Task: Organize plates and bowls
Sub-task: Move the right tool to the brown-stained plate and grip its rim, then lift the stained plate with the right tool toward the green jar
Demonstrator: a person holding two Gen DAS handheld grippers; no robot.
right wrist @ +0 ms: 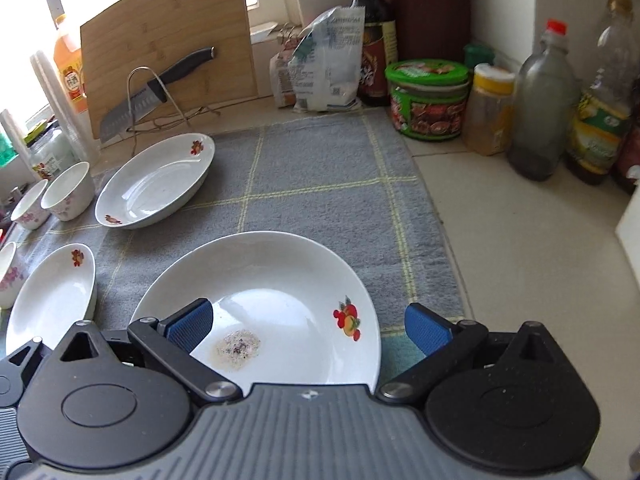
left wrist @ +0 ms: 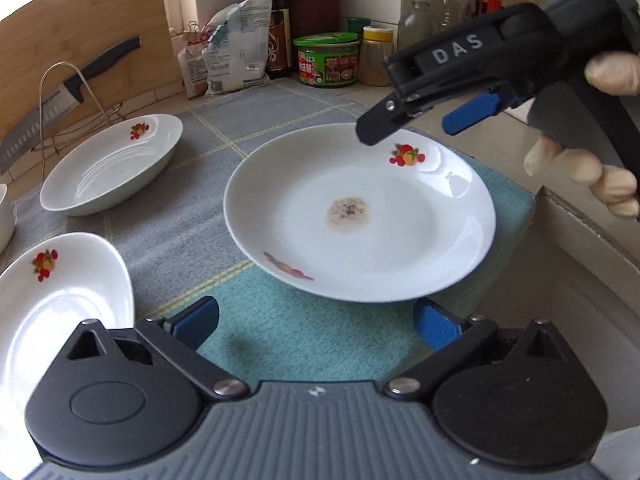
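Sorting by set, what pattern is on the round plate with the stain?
White with red-and-orange fruit motifs on the round plate; clearest in the left wrist view.

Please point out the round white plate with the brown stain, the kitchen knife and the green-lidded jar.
Round white plate with brown stain [left wrist: 400,236], left wrist view, bare inner surface.
Black-handled kitchen knife [right wrist: 132,110], right wrist view, steel blade.
Green-lidded jar [right wrist: 428,112], right wrist view, labelled side.

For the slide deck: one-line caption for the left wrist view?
Open left gripper faces a soiled round plate on the mat; the right gripper hovers open over its far rim.
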